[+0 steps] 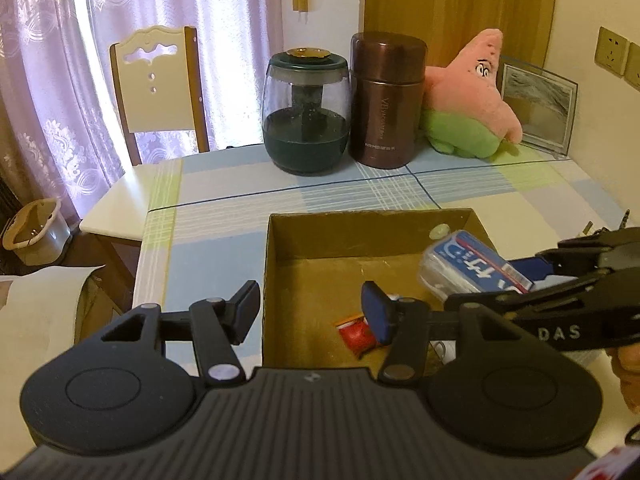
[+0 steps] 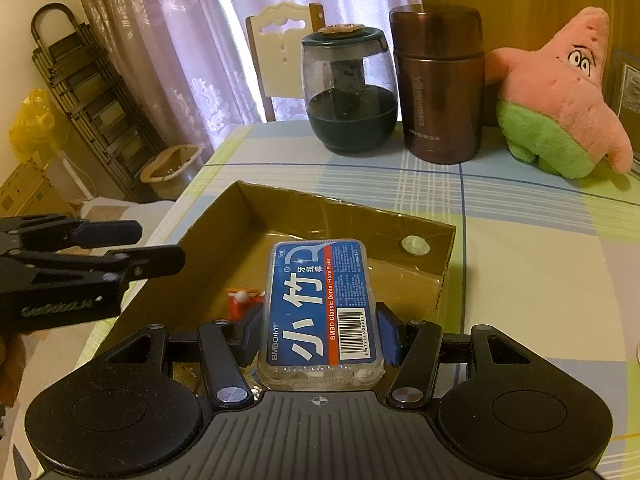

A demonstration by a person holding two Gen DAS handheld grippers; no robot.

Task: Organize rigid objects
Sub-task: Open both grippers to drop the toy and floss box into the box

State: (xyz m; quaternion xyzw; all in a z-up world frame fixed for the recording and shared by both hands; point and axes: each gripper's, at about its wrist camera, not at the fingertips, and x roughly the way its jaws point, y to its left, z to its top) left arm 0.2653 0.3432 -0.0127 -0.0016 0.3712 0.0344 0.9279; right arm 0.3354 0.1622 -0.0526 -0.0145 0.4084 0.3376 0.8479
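An open cardboard box (image 1: 368,214) (image 2: 344,204) sits on the checked tablecloth. Inside it lie a small red packet (image 1: 358,334) (image 2: 240,300) and a pale round sticker (image 2: 415,245) on the far wall. My right gripper (image 2: 320,332) (image 1: 500,284) is shut on a clear floss-pick case with a blue label (image 2: 320,304) (image 1: 472,264), held over the box's right part. My left gripper (image 1: 312,312) (image 2: 136,248) is open with nothing gripped. It straddles the box's left wall, one finger outside and the other above the red packet.
Along the table's back stand a dark glass jar (image 1: 306,116), a brown thermos (image 1: 386,100), a pink and green plush star (image 1: 476,96) and a picture frame (image 1: 538,106). A chair (image 1: 158,88) stands behind the table. A basket (image 1: 36,230) sits on the floor at left.
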